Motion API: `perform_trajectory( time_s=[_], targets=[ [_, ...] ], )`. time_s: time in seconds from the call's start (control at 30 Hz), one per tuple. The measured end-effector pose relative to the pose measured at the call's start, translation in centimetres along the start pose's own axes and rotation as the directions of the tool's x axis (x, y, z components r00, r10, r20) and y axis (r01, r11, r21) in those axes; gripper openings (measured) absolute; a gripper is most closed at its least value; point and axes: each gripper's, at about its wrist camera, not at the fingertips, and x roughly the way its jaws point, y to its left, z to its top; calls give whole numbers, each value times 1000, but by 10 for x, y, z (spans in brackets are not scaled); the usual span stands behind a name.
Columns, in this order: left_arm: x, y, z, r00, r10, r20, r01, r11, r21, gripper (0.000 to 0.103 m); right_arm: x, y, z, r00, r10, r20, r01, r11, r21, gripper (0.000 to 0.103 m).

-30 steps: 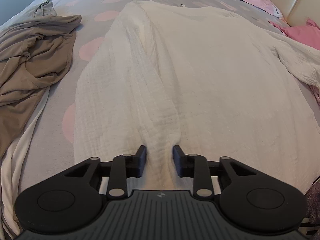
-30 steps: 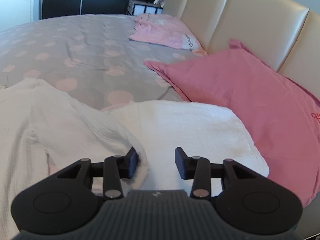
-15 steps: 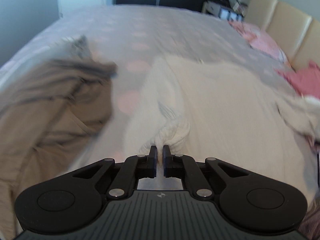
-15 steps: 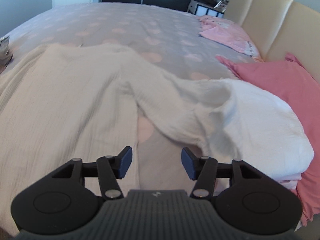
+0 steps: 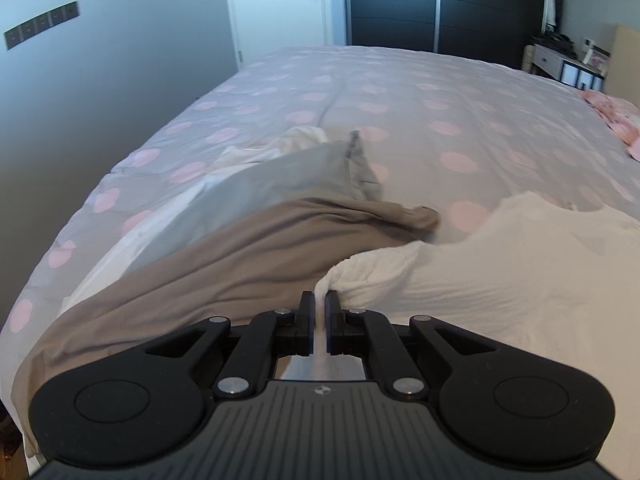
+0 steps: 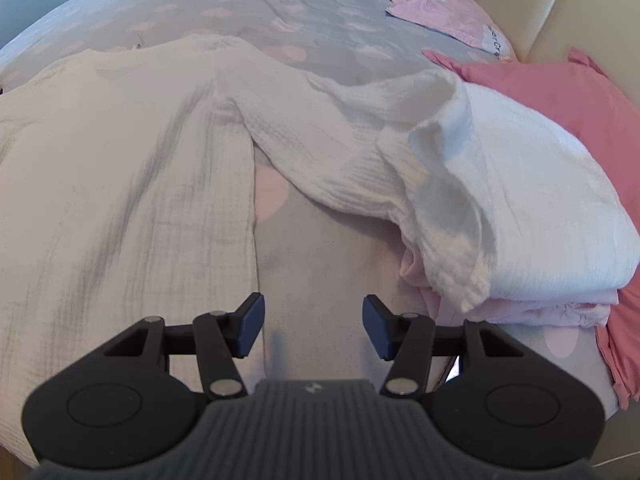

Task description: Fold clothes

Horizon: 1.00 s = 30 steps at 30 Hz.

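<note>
A white crinkled long-sleeve top (image 6: 120,152) lies spread on the bed. My left gripper (image 5: 319,302) is shut on a pinched fold of the white top (image 5: 500,280) at its left edge, and the cloth bunches up just past the jaws. My right gripper (image 6: 313,318) hangs open over bare bedspread beside the top's right side edge, holding nothing. The top's right sleeve (image 6: 360,148) runs out to the right and its cuff drapes over a folded white stack (image 6: 540,200).
A taupe garment (image 5: 240,264) and a grey one (image 5: 288,180) lie crumpled left of the top. A pink pillow (image 6: 560,92) and a light pink folded item (image 6: 440,16) sit by the cream headboard (image 6: 560,8). The spotted grey bedspread (image 5: 400,100) stretches beyond.
My left gripper has shut on the top's fold and lifted and swung left toward the taupe garment. My right gripper has pulled back from the folded stack and opened wider.
</note>
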Motion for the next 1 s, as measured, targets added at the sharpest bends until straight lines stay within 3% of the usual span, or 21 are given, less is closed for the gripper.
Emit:
perform_trajectory(
  time_s=[0.17, 0.23, 0.3, 0.37, 0.47, 0.6, 0.77, 0.83, 1.0],
  targets=[
    [3, 1, -3, 999, 17, 49, -17, 1000, -6, 10, 8, 1, 1, 1000, 8, -22, -8, 1000, 5, 58],
    [-5, -4, -5, 996, 20, 85, -21, 1000, 15, 29, 11, 2, 4, 1000, 13, -21, -13, 1000, 5, 58],
    [-17, -12, -8, 992, 3, 125, -7, 999, 36, 42, 15, 5, 10, 1000, 20, -14, -19, 1000, 4, 58],
    [-27, -21, -11, 990, -63, 130, 59, 997, 41, 43, 18, 7, 16, 1000, 26, -7, -26, 1000, 2, 58],
    [-29, -41, -21, 979, -191, 67, 189, 981, 35, 43, 24, 11, 26, 999, 36, 3, -36, 999, 1, 58],
    [-13, -76, -41, 945, -323, -53, 324, 946, 11, 43, 31, 16, 38, 999, 49, 17, -49, 999, -2, 57],
    [27, -111, -53, 927, -330, -180, 341, 939, 34, 43, 45, 18, 53, 999, 43, 30, -43, 999, -6, 57],
    [44, -114, -53, 913, -346, -217, 351, 936, -13, 43, 53, 17, 62, 999, 36, 34, -36, 999, -8, 57],
    [73, -106, -47, 900, -373, -224, 344, 926, -159, 43, 75, 16, 79, 999, 19, 40, -18, 999, -39, 57]
  ],
)
